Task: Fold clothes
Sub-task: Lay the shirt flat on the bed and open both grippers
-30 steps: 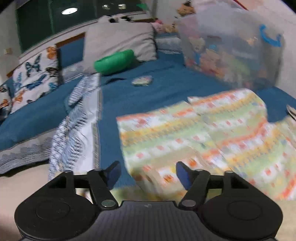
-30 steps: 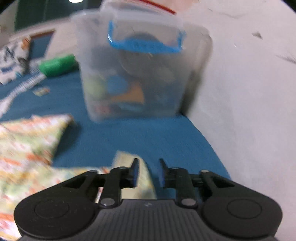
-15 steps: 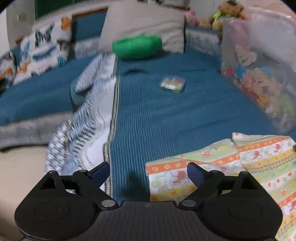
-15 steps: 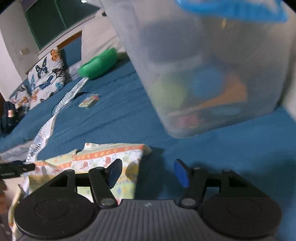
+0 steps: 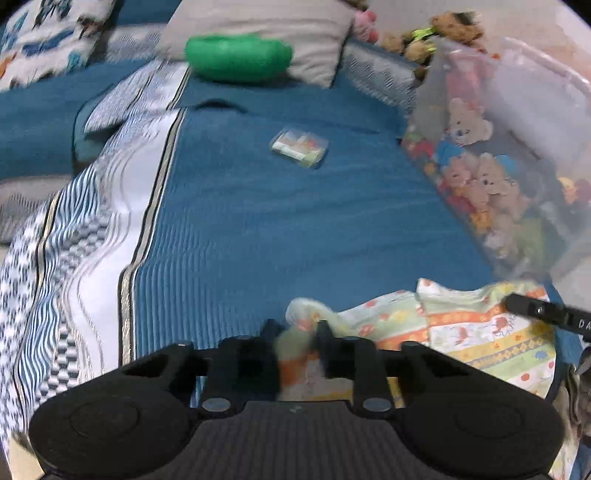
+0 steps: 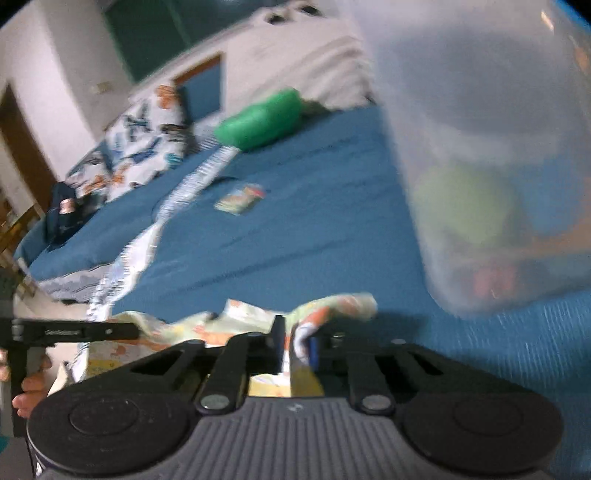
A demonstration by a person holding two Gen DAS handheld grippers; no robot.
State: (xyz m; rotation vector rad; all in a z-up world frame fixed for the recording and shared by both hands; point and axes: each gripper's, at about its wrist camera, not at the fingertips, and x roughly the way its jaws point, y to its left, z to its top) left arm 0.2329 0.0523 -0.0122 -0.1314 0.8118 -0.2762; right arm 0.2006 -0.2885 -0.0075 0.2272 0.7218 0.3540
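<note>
A patterned cloth [image 5: 461,332] with orange, yellow and green stripes lies on the blue bedspread [image 5: 295,229]. My left gripper [image 5: 297,345] is shut on the cloth's near left corner, which bunches between the fingers. My right gripper [image 6: 295,341] is shut on the cloth's right corner [image 6: 332,308], close to the clear plastic bin [image 6: 498,147]. The right gripper's tip shows at the right edge of the left wrist view [image 5: 543,314]. The left gripper's side shows at the left of the right wrist view [image 6: 74,332].
A clear bin of stuffed toys [image 5: 509,166] stands at the right on the bed. A small clear packet [image 5: 299,147] lies mid-bed. A green roll [image 5: 236,55], grey pillow [image 5: 277,22] and butterfly pillow [image 6: 144,136] lie at the head. A striped blanket [image 5: 92,240] lies left.
Both grippers were open half a second ago and have closed on the cloth's corners. Both have moved forward over the bed, the right one nearer the bin.
</note>
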